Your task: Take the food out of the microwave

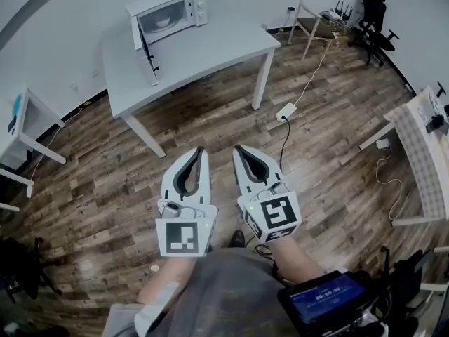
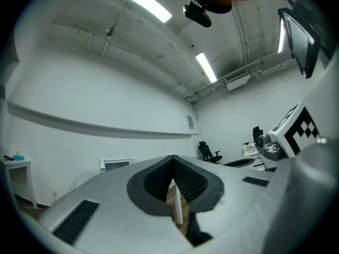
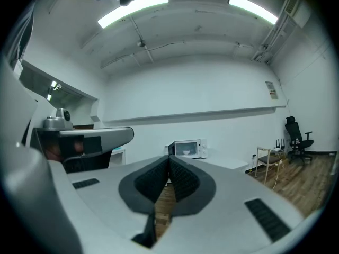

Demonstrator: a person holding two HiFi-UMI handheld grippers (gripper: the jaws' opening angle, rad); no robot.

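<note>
A white microwave stands on the white table far ahead, its door swung open. A white bowl sits inside it. The right gripper view shows the microwave small and distant, with the bowl in its cavity. Close to my body, over the wooden floor, I hold both grippers side by side. The left gripper is shut with nothing in it, and so is the right gripper. Their tips touch, pointing roughly level towards the table.
A power strip and its cables lie on the floor right of the table leg. A wooden chair and a black office chair stand at the back right. A small white table is at left, a checkered one at right.
</note>
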